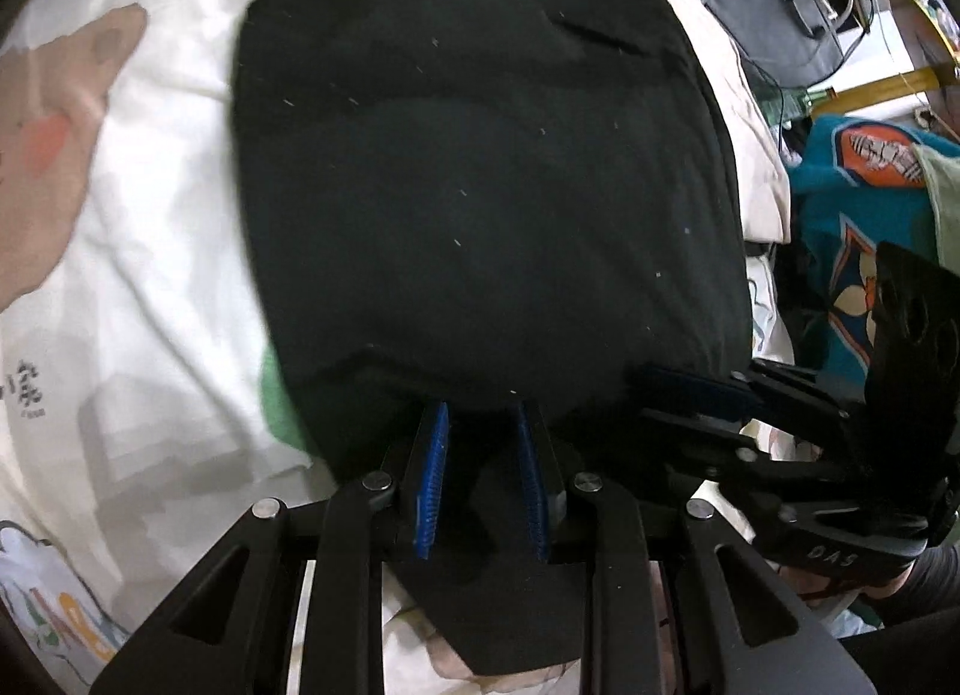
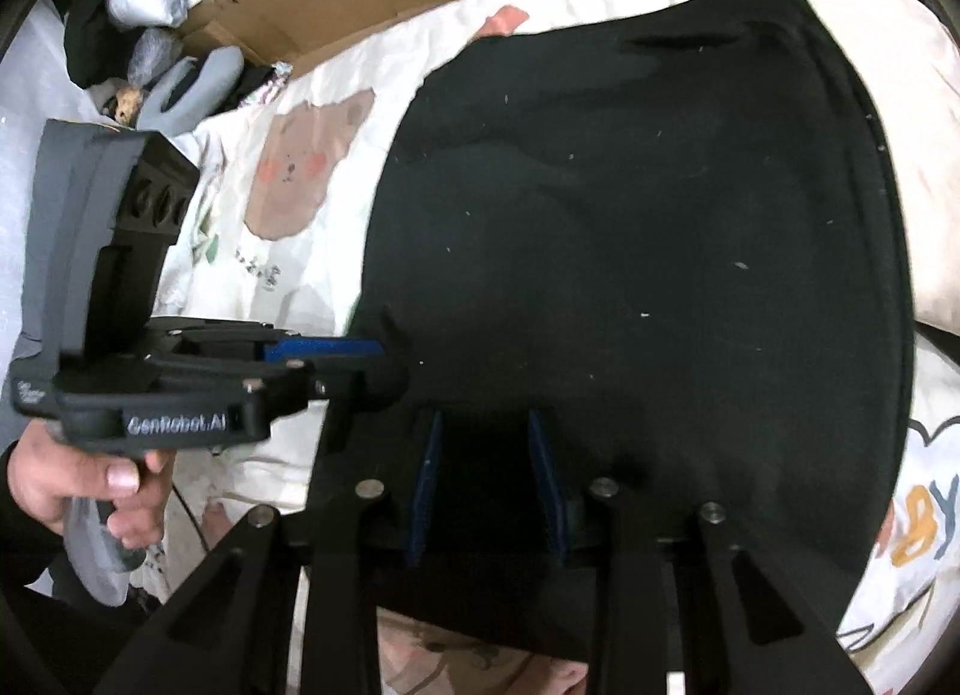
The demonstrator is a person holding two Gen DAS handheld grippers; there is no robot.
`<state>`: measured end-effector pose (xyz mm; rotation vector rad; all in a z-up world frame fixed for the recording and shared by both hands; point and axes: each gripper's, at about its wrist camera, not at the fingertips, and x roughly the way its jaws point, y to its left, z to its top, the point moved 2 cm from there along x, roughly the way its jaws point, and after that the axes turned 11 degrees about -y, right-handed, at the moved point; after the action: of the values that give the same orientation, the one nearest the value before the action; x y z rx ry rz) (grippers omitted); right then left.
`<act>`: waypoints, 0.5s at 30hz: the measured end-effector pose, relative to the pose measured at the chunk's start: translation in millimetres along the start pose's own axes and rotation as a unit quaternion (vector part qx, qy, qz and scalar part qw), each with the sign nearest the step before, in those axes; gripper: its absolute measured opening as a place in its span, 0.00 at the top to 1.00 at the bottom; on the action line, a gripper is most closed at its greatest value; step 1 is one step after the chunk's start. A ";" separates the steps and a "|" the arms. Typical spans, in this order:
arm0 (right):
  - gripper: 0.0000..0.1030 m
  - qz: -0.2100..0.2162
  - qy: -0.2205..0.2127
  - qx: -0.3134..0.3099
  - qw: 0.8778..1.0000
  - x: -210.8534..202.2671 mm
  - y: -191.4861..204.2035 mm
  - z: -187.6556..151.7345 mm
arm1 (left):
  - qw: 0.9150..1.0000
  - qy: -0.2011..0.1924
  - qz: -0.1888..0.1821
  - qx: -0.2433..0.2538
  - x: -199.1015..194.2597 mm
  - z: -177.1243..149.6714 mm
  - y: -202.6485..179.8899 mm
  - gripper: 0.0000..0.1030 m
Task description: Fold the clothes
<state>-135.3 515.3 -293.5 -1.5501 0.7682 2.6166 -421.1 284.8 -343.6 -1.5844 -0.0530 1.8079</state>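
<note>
Left wrist view: the black garment (image 1: pixel 480 185) lies spread on a cream printed bedsheet (image 1: pixel 150 227). At the garment's near edge, the left gripper (image 1: pixel 483 425) stands with its blue pads narrowly apart and a fold of the black cloth between them. Right of it, the right gripper (image 1: pixel 690 395) meets the same hem. Right wrist view: its pads are narrowly parted with dark cloth between; whether either presses cannot be told. A hand (image 2: pixel 90 485) holds the left tool.
</note>
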 end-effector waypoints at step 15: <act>0.97 -0.033 0.000 0.025 0.999 7.3 -35.1 -1.9 | 0.999 0.031 -0.027 0.025 2.4 -21.4 -14.9 0.78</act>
<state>-128.9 543.7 -314.5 -1.5365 0.7623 2.5302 -395.1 288.3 -343.8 -1.5883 -0.0215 1.7039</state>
